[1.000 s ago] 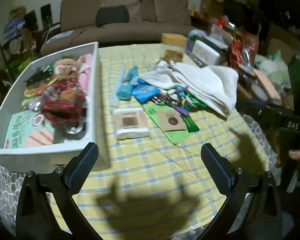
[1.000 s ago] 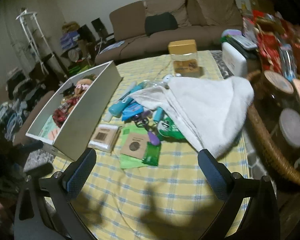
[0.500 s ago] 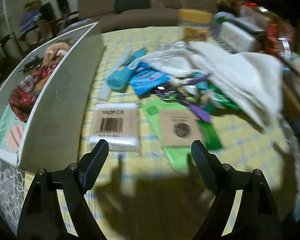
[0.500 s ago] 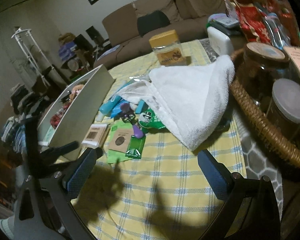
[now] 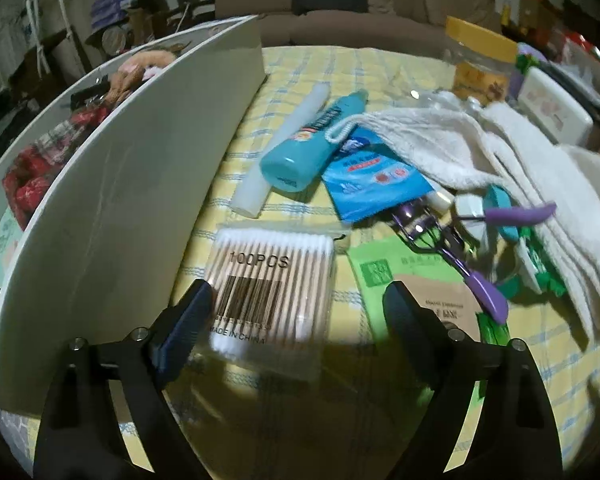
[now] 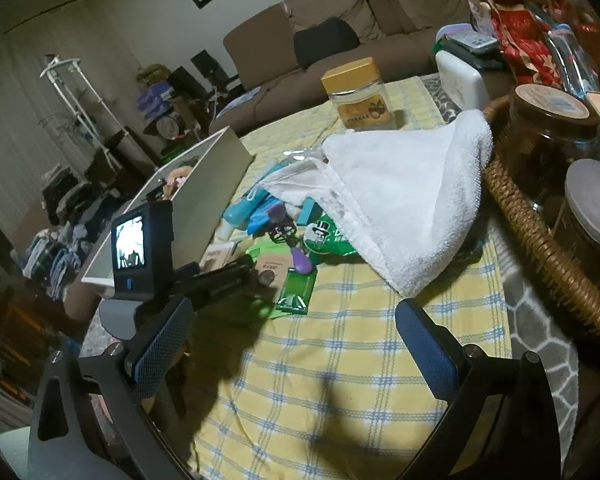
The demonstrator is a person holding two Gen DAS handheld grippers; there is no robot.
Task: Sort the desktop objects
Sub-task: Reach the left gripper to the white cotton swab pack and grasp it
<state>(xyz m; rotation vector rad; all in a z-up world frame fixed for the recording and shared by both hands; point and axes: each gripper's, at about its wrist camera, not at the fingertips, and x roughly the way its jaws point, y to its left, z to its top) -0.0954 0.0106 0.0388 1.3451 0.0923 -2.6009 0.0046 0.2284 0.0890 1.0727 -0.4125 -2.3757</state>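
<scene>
A clear pack of cotton swabs point(image 5: 272, 276) lies flat on the yellow checked cloth beside the white box point(image 5: 140, 184). My left gripper point(image 5: 296, 308) points down over it. Its jaws are closing with the pack's near end between them, and the pads stand clear of it. Beyond lie a teal bottle point(image 5: 312, 140), a white tube point(image 5: 296, 120), a blue sachet point(image 5: 372, 176), a purple eyelash curler point(image 5: 440, 248) and a white towel point(image 5: 480, 140). My right gripper point(image 6: 296, 332) hangs open over bare cloth, holding nothing. From there the swab pack point(image 6: 220, 254) shows under the left gripper's fingers.
The white box point(image 6: 204, 200) holds a plush toy and several packets. A wicker basket point(image 6: 540, 248) with jars borders the right side. A yellow-lidded jar point(image 6: 360, 96) and a white case point(image 6: 460, 76) stand at the back. A green packet point(image 5: 376, 272) lies right of the swabs.
My left gripper has dropped and moved forward onto the cotton swab pack, and its jaws have narrowed. It now shows in the right wrist view. The right gripper drifted slightly, then held still.
</scene>
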